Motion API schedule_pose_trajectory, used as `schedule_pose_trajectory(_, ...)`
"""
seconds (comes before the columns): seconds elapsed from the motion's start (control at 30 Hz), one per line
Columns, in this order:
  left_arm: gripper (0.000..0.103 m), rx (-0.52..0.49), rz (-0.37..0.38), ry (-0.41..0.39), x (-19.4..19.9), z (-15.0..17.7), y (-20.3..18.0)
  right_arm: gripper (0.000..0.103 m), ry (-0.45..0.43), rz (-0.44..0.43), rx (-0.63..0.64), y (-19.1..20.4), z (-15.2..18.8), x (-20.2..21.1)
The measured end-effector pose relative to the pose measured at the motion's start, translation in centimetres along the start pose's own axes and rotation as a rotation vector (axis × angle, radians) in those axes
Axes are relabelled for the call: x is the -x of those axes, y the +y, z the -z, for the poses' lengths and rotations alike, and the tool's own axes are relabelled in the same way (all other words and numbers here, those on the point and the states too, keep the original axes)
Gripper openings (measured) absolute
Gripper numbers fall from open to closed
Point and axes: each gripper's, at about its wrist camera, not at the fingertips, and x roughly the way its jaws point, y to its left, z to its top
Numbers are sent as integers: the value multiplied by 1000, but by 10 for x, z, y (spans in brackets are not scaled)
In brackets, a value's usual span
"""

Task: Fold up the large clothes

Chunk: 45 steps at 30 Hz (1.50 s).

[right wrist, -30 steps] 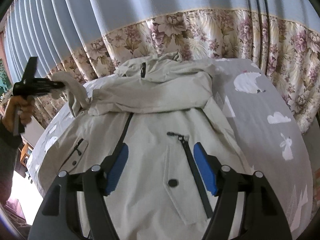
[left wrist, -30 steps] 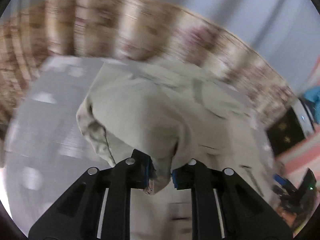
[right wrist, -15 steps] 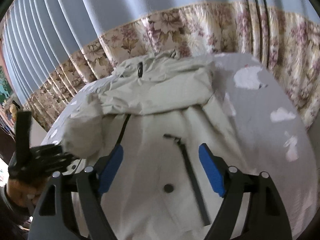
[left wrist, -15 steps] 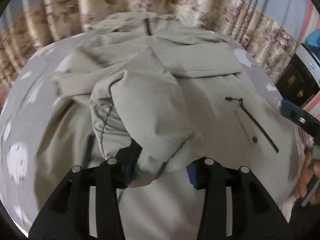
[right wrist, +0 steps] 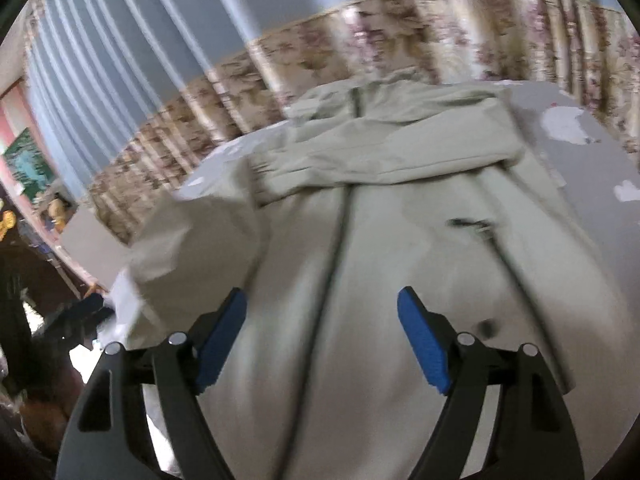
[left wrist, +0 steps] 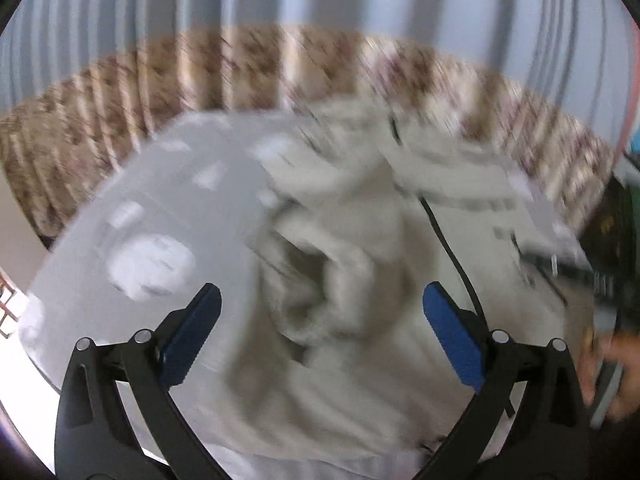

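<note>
A large beige jacket lies front-up on a grey bed sheet, its black centre zipper running toward me. One sleeve is folded across the chest. In the blurred left wrist view the other sleeve lies bunched on the jacket's left side, just ahead of my left gripper. The left jaws are opening wide and nothing is pressed between the blue pads. My right gripper hovers open over the jacket's lower front, holding nothing.
Blue curtains with a floral band hang behind the bed. The sheet carries white cloud prints. A hand shows at the right edge of the left wrist view. Dark furniture and clutter stand left of the bed.
My left gripper carried the sleeve over the jacket, opened and let it drop in a bunch, then swung left. My right gripper shifted slightly and widened a little.
</note>
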Motion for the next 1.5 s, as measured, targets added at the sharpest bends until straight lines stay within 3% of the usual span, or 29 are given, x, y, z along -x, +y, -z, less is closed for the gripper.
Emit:
schedule_pose_trajectory(0.1, 100, 39, -64, -87, 9, -30, 35, 79, 58, -85, 3, 35, 18, -19)
schedule_pose_trajectory(0.17, 100, 53, -126, -142, 5, -55, 59, 79, 84, -94, 21, 53, 27, -32)
schedule_pose_trajectory(0.3, 100, -33, -182, -205, -25, -95, 74, 79, 111, -129, 33, 85, 38, -62)
schedule_pose_trajectory(0.5, 100, -141, -181, -169, -95, -135, 70, 78, 136, -152, 42, 112, 43, -94)
schedule_pose_trajectory(0.53, 100, -146, -171, -152, -107, -138, 67, 68, 127, -129, 54, 115, 43, -101)
schedule_pose_trajectory(0.57, 100, -149, -154, -128, -120, -141, 65, 28, 137, -132, 51, 115, 43, -108)
schedule_pose_trajectory(0.6, 100, -160, -134, -107, -133, -143, 61, 1, 146, -136, 44, 113, 42, -112)
schedule_pose_trajectory(0.7, 100, -181, -110, -65, -160, -141, 49, 2, 104, -36, 137, 109, 27, -100)
schedule_pose_trajectory(0.77, 100, -212, -88, -26, -179, -140, 38, 2, 57, 87, 258, 99, 4, -79)
schedule_pose_trajectory(0.83, 100, -220, -56, 27, -196, -137, 30, 2, 73, 166, 415, 88, -19, -68)
schedule_pose_trajectory(0.97, 99, -237, -15, 196, -233, -126, 21, 2, -56, 362, 687, 59, -69, -33)
schedule_pose_trajectory(1.07, 93, -263, 5, 294, -250, -106, 17, 3, -170, 506, 865, 35, -90, -29)
schedule_pose_trajectory(1.1, 89, -270, 8, 322, -253, -99, 16, 7, -195, 520, 933, 19, -91, -35)
schedule_pose_trajectory(1.13, 87, -258, 11, 326, -254, -95, 18, 33, -180, 538, 943, 7, -94, -43)
schedule_pose_trajectory(1.17, 87, -228, 17, 316, -251, -95, 22, 57, -122, 593, 924, -12, -98, -57)
schedule_pose_trajectory(1.23, 87, -192, 13, 298, -243, -99, 28, 61, -55, 646, 857, -40, -101, -69)
schedule_pose_trajectory(1.27, 87, -180, -8, 267, -236, -104, 31, 61, -47, 613, 778, -50, -103, -66)
schedule_pose_trajectory(1.43, 98, -137, -40, 158, -222, -137, 35, 66, -54, 226, 215, -97, -119, -44)
schedule_pose_trajectory(1.47, 98, -139, -43, 153, -225, -142, 31, 66, -43, 113, 86, -108, -117, -46)
schedule_pose_trajectory(1.5, 98, -148, -46, 163, -233, -146, 26, 66, -7, 63, 24, -113, -119, -56)
